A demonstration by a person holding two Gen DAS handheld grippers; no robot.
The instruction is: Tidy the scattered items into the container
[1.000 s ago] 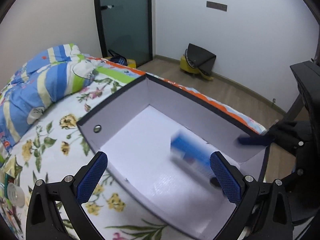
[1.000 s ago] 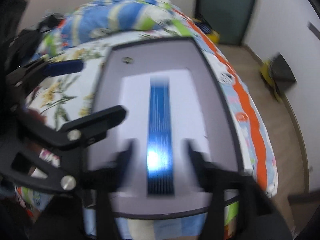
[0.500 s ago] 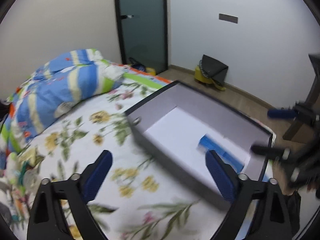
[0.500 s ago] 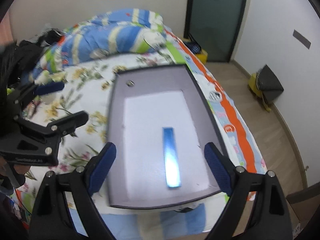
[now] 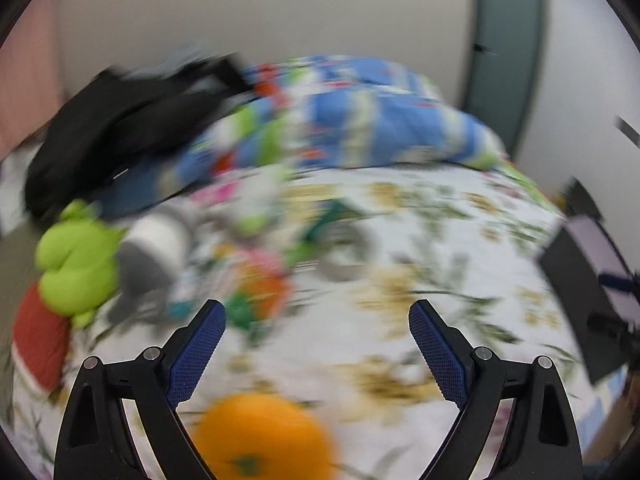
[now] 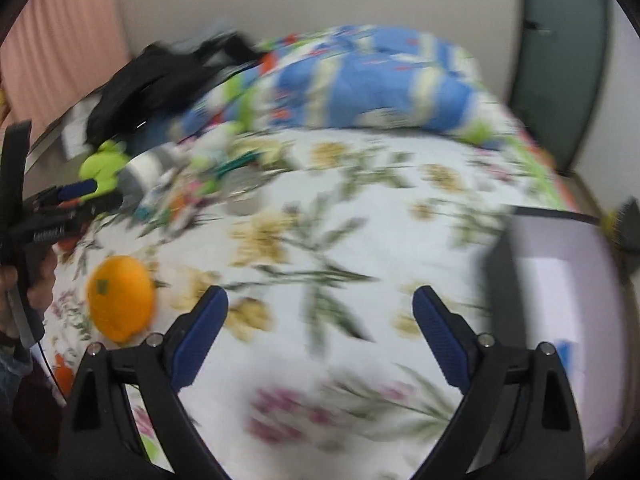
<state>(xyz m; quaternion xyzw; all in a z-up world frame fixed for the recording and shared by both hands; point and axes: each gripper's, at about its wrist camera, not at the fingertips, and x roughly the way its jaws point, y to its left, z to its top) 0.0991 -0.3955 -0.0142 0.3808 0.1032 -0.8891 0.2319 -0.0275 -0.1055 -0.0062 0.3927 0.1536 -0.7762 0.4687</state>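
Note:
Both views are motion-blurred. My left gripper (image 5: 317, 312) is open and empty above the floral bedsheet, with an orange (image 5: 264, 436) just below and between its fingers. The grey box (image 5: 580, 280) sits at the far right. My right gripper (image 6: 320, 300) is open and empty over the sheet; the orange (image 6: 120, 298) lies to its left and the box (image 6: 560, 280) to its right, with a blue item (image 6: 565, 350) inside it. A pile of scattered items (image 5: 192, 256) lies at the left, including a green toy (image 5: 76, 264) and a white-grey roll (image 5: 156, 244).
A blue striped quilt (image 5: 360, 120) and a black bag (image 5: 120, 120) lie at the back of the bed. A red item (image 5: 36, 344) is at the left bed edge. The left gripper shows in the right wrist view (image 6: 60, 208). A door (image 6: 560, 60) is at the right.
Both grippers have swung left, away from the box and toward the scattered items. The blue item stays in the box. The orange has come into view.

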